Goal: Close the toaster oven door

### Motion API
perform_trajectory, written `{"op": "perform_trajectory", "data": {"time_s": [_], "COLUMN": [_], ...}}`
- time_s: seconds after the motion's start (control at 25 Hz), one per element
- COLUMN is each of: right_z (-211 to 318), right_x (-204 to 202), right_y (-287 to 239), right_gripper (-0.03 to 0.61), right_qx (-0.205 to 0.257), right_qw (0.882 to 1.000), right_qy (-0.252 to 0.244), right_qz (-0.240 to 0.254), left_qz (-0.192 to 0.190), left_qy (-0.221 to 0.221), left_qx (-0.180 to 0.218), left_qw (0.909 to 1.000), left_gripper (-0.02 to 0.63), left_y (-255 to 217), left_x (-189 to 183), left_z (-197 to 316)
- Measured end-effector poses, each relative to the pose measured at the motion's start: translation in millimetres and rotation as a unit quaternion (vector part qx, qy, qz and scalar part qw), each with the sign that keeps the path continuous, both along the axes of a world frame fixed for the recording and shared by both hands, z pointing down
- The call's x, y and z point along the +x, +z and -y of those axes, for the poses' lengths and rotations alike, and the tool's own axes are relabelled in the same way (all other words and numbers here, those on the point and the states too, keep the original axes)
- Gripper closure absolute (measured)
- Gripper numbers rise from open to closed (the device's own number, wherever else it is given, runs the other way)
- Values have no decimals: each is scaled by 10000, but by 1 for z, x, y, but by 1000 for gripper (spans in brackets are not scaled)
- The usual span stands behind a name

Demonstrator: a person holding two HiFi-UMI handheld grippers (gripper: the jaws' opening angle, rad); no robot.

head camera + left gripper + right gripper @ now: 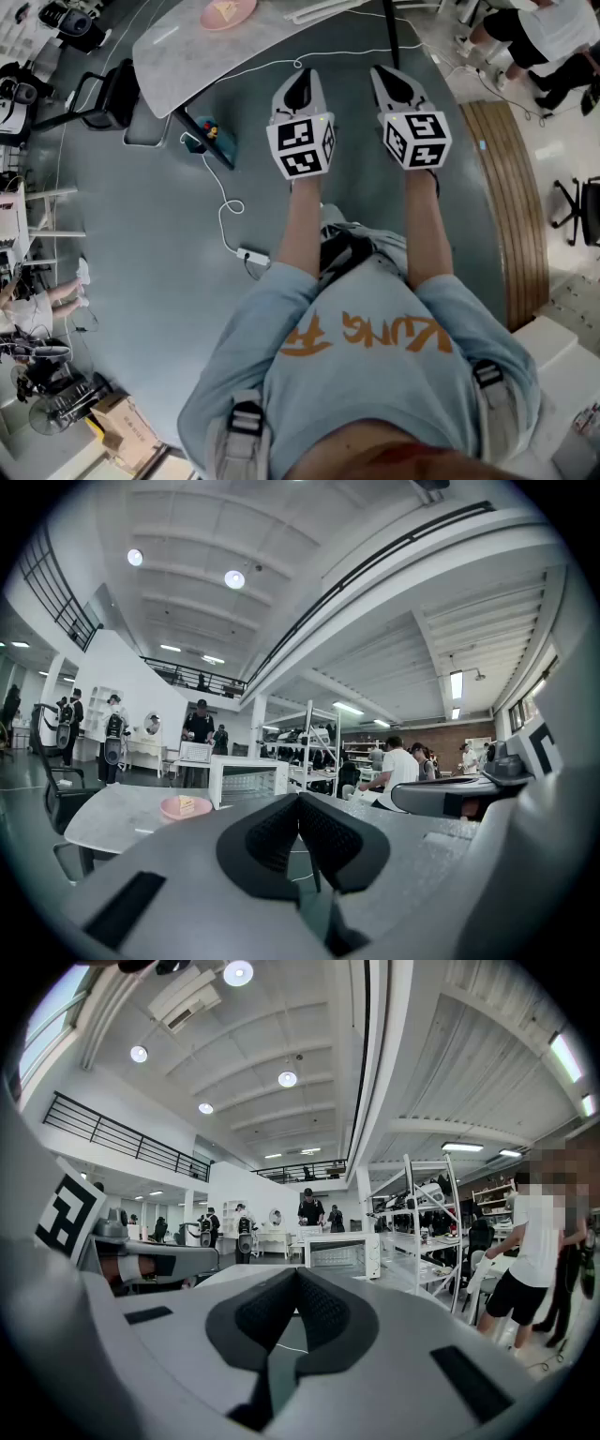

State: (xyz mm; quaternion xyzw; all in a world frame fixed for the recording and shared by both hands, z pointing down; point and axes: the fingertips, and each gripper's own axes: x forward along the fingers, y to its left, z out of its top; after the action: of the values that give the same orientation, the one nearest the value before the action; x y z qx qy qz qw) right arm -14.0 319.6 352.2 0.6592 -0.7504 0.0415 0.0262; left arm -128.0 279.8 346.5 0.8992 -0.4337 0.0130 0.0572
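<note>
The white toaster oven [246, 780] stands far off on a grey table [122, 813], small in the left gripper view; I cannot tell how its door stands. It also shows as the toaster oven [342, 1253] in the right gripper view. The head view leaves it out. My left gripper [302, 80] [298, 799] and right gripper [389, 75] [296, 1274] are held side by side over the floor, short of the table [187, 47]. Both are shut with nothing between the pads.
A pink plate [228, 11] [185, 806] with a bit of food lies on the table. A white cable and power strip [253, 255] trail across the floor. A black chair [103, 94] stands at the left, a curved wooden bench [516, 187] at the right, and metal shelving [412, 1232] beyond.
</note>
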Motion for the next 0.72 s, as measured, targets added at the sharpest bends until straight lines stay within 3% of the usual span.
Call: {"op": "perform_trajectory", "data": {"time_s": [0.28, 0.44, 0.72], "right_z": [9, 18, 46], "right_x": [3, 17, 33], "right_y": [-5, -11, 3], "right_gripper": [581, 581, 580], "right_qx": [107, 262, 84], "right_qw": [9997, 9996, 9999], "right_qy": [-177, 6, 112], "right_qz": [-133, -44, -2], "left_qz": [2, 16, 117], "left_qy": [18, 14, -66], "left_qx": [22, 50, -35], "left_qw": [10000, 10000, 9999], "left_gripper": [612, 612, 612], "left_y": [0, -4, 6], "left_x": [8, 16, 15], "left_z": [9, 16, 44]}}
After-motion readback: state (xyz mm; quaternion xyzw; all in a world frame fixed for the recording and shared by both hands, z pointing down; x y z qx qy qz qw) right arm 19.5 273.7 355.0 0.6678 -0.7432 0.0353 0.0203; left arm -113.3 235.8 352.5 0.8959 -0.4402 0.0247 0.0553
